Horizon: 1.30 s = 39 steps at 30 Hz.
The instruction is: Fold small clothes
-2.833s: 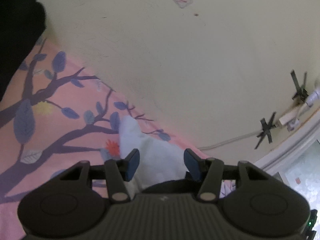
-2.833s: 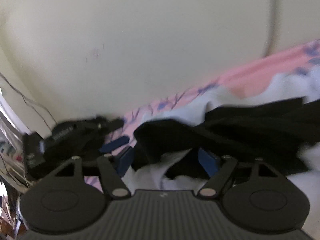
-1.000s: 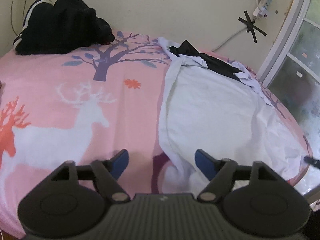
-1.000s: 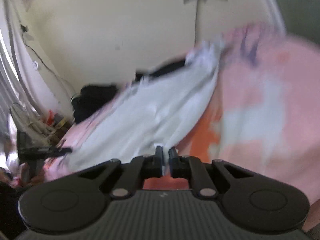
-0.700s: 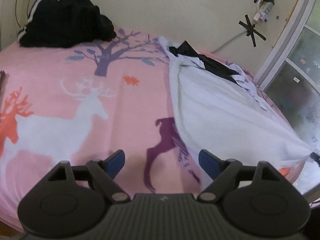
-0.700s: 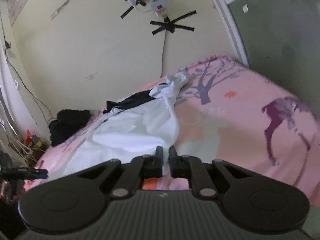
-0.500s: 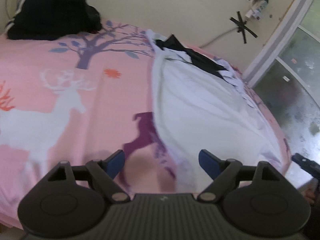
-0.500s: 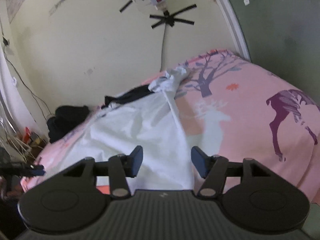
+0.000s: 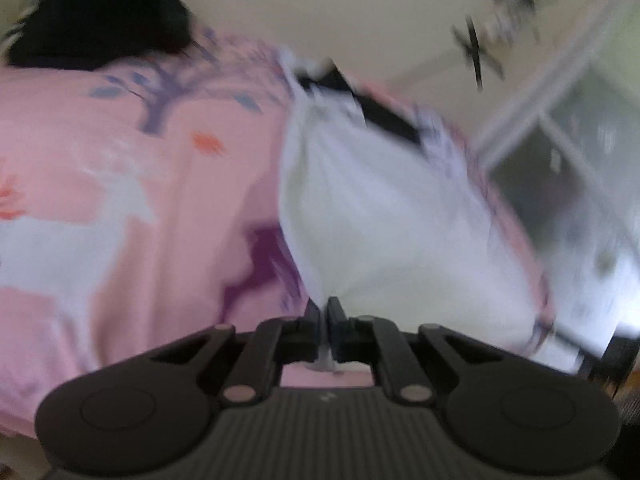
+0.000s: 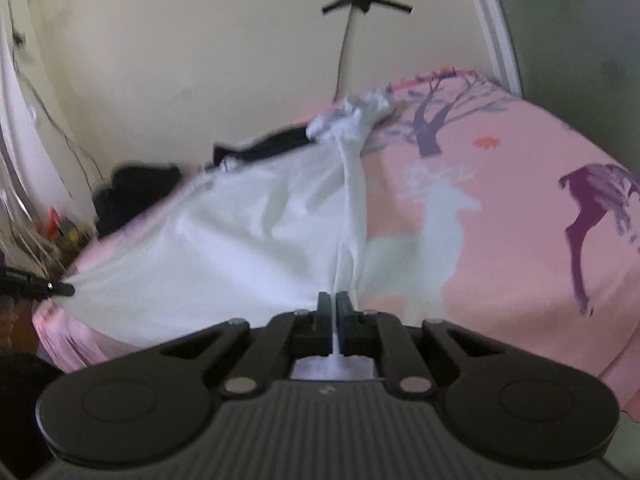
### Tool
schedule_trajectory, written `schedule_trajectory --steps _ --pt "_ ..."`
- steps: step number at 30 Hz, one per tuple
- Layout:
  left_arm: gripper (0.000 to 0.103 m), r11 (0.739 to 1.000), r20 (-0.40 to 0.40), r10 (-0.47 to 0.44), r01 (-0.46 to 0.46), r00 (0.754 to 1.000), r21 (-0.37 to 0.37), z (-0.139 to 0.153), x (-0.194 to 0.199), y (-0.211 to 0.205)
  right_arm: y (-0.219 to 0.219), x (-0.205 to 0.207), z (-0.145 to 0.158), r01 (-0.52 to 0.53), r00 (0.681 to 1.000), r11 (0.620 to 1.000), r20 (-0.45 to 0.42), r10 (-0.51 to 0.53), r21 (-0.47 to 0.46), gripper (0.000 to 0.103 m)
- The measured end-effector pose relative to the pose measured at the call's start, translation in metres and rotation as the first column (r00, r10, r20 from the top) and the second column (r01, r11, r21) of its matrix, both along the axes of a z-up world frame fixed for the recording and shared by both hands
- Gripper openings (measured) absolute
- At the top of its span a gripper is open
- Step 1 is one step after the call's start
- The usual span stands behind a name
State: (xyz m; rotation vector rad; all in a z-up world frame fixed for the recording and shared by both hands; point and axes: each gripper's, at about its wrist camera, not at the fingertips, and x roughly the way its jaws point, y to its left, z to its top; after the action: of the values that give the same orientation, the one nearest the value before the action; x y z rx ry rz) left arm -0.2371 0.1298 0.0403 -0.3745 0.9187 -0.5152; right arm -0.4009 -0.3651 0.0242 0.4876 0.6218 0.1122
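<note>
Left gripper (image 9: 324,312): jaws closed together, a fold of the white garment (image 9: 384,216) pinched between them at its near edge. Right gripper (image 10: 333,307): jaws likewise closed on the same white garment (image 10: 240,232), gripping a ridge of cloth that runs away toward 12 o'clock. The garment lies spread on the pink deer-print bedsheet (image 10: 500,216), its far end bunched near the wall. In the right wrist view the left gripper shows at 9 o'clock, at the cloth's corner. A black garment (image 9: 384,116) lies at the white one's far end, toward 1 o'clock. A dark clothes pile (image 9: 96,24) sits at 11 o'clock by the wall.
</note>
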Motion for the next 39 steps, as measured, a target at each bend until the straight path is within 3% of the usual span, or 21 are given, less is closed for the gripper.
schedule_trajectory --steps 3,8,12,14,15,16,17,18,22,25,27,29,30,31,32,39 --pt "0.005 0.996 0.019 0.035 -0.033 0.999 -0.079 0.010 0.008 0.014 -0.010 0.007 0.011 0.008 0.998 0.998 0.068 -0.012 0.061 0.000" --pt "0.005 0.992 0.074 0.052 -0.043 0.996 -0.117 0.031 0.044 -0.003 -0.023 0.062 0.032 -0.010 0.988 0.997 0.152 -0.002 0.079 0.000" --pt "0.005 0.992 0.126 0.102 -0.092 0.987 -0.088 0.058 0.121 -0.034 -0.033 0.144 0.048 -0.008 0.982 0.999 0.188 -0.001 0.051 0.000" --pt "0.012 0.986 0.135 0.158 -0.148 0.978 -0.078 0.063 0.164 -0.052 -0.037 0.192 0.048 0.032 0.983 0.997 0.180 -0.044 0.068 0.002" --pt "0.020 0.980 0.134 0.199 -0.194 0.971 -0.050 0.061 0.190 -0.064 -0.040 0.216 0.045 0.069 0.982 0.996 0.173 -0.078 0.058 0.017" --pt "0.045 0.975 0.120 0.220 -0.220 0.968 -0.016 0.057 0.207 -0.071 -0.038 0.234 0.042 0.105 0.982 0.994 0.159 -0.106 0.019 0.045" --pt "0.055 0.968 0.096 0.245 -0.249 0.965 0.023 0.049 0.219 -0.079 -0.035 0.245 0.041 0.166 0.979 0.985 0.127 -0.159 -0.048 0.059" --pt "0.054 0.962 0.069 0.266 -0.269 0.962 0.053 0.040 0.225 -0.083 -0.032 0.247 0.040 0.182 0.977 0.980 0.124 -0.171 -0.082 0.066" --pt "0.065 0.974 0.034 0.202 -0.205 0.979 0.093 0.001 0.206 -0.084 -0.017 0.208 0.033 0.085 0.985 0.988 0.162 -0.064 -0.128 0.066" --pt "0.067 0.980 -0.013 0.178 -0.176 0.984 0.094 -0.022 0.194 -0.079 -0.012 0.187 0.011 0.056 0.994 0.989 0.095 -0.043 -0.138 0.066" --pt "0.067 0.985 -0.050 0.149 -0.144 0.988 0.094 -0.032 0.190 -0.082 -0.011 0.183 -0.005 0.055 0.998 0.988 0.040 -0.050 -0.144 0.062" --pt "0.058 0.984 -0.017 0.130 -0.127 0.991 0.126 -0.031 0.186 -0.090 -0.009 0.183 -0.016 0.034 0.999 0.992 0.002 -0.034 -0.119 0.041" --pt "0.047 0.982 -0.007 0.111 -0.109 0.994 0.153 -0.031 0.183 -0.095 -0.008 0.185 -0.019 0.024 1.000 0.995 -0.017 -0.026 -0.100 0.006" --pt "0.013 0.982 -0.009 0.094 -0.091 0.996 0.168 -0.030 0.180 -0.096 -0.007 0.184 -0.021 0.021 0.999 0.996 -0.025 -0.023 -0.087 0.000" --pt "0.008 0.980 -0.015 0.083 -0.079 0.996 0.182 -0.031 0.177 -0.096 -0.005 0.179 -0.019 0.024 1.000 0.996 -0.017 -0.026 -0.091 0.000" --pt "0.009 0.976 -0.039 0.045 -0.036 0.998 0.215 -0.029 0.157 -0.082 0.002 0.149 -0.012 -0.002 0.998 0.981 -0.057 -0.009 -0.193 0.000"
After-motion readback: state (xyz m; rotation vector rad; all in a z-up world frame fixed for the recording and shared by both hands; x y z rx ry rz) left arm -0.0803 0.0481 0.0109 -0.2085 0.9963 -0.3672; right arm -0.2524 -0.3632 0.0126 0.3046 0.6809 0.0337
